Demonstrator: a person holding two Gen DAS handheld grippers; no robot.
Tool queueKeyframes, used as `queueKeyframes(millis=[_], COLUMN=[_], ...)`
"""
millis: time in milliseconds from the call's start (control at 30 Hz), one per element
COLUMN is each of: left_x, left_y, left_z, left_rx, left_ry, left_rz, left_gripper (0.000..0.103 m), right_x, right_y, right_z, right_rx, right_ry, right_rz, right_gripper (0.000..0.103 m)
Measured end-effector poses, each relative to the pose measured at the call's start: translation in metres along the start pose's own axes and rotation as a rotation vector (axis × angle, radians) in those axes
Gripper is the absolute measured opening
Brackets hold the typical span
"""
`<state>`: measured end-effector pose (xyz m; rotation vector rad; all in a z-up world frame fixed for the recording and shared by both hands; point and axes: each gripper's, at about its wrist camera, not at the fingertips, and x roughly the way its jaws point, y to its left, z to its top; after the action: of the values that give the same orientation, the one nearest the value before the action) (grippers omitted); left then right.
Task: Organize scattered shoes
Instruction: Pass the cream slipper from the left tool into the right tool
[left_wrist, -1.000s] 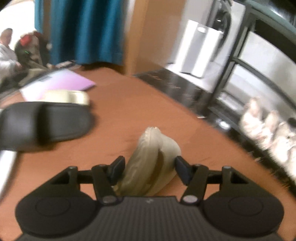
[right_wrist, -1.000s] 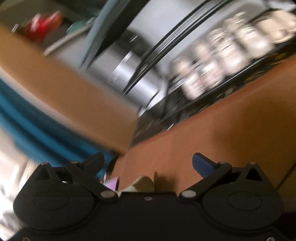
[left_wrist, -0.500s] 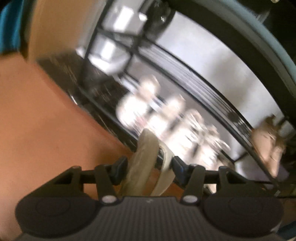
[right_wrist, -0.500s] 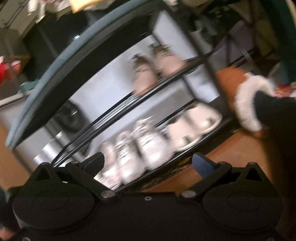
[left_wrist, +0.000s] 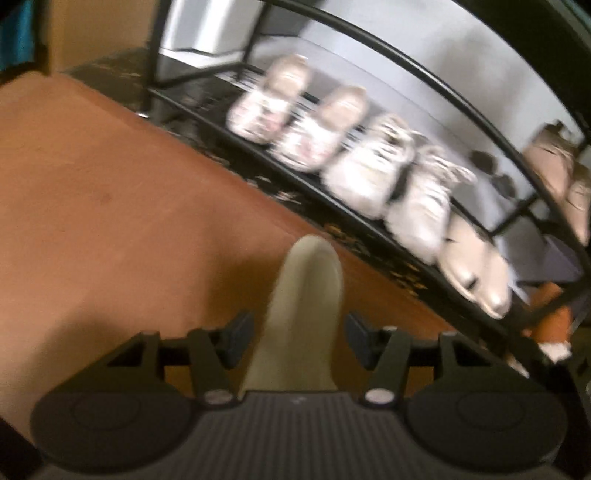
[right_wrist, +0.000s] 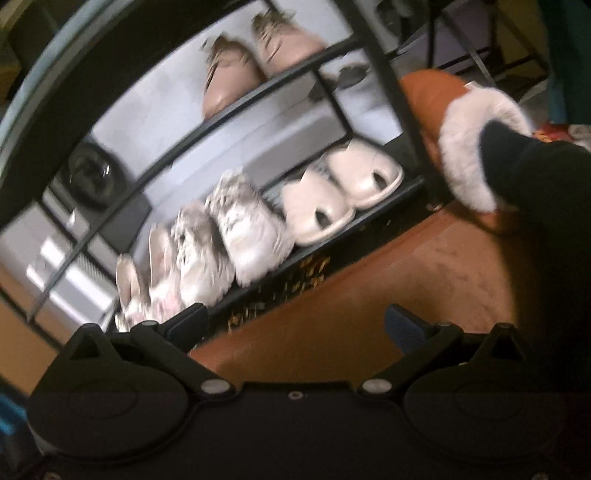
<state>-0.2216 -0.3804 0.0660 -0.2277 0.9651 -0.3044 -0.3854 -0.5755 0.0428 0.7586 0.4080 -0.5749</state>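
Black shoe rack (left_wrist: 436, 79) ahead of us, pale shoes lining its bottom shelf. Cream slipper (left_wrist: 306, 310) sits between our left gripper (left_wrist: 295, 332) jaws, which are opening, pads clear. Right gripper (right_wrist: 295, 325) spread wide, holding nothing.

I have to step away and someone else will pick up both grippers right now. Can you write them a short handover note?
Left hand-held gripper: jaws opening, pads clear of the cream slipper between them, which lies on the orange floor before the shoe rack.
Right hand-held gripper: open, empty, facing the rack.
Done: the bottom shelf holds sneakers and a pair of white slippers; the shelf above holds pink shoes.
Left: the cream slipper is not yet on a shelf. A fur-trimmed slipper is being worn by a person, so leave it.
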Motion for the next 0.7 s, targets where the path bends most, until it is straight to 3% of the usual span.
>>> queueKeyframes(millis=[33,200,267,400,500,700], left_x=[-0.001,-0.02,-0.026,-0.035,-0.047,-0.047], left_y=[0.004,0.013,0.016,0.033,0.053,0.083], left_z=[0.002,0.012,0.016,0.027,0.036,0.043], left_rx=[0.002,0.034,0.036,0.015,-0.042,-0.16], left_ry=[-0.009,-0.058,-0.062,-0.064,-0.108,-0.09], left_rz=[0.01,0.038,0.048,0.115,0.176,0.195], left_gripper=[0.08,0.09,0.093,0.098,0.102,0.102], right_x=[0.006,0.019,0.024,0.02,0.015,0.031], right_y=[0.001,0.012,0.024,0.052,0.081,0.108], right_z=[-0.003,-0.019,-0.032,-0.052,-0.078,-0.107], right_rx=[-0.015,-0.091,-0.149,-0.316,-0.549,-0.639], right_ry=[0.041,0.209,0.27,0.308,0.318,0.396], right_rz=[0.002,0.031,0.089,0.187,0.25,0.285], right_gripper=[0.103,0.103,0.103,0.103,0.103,0.103])
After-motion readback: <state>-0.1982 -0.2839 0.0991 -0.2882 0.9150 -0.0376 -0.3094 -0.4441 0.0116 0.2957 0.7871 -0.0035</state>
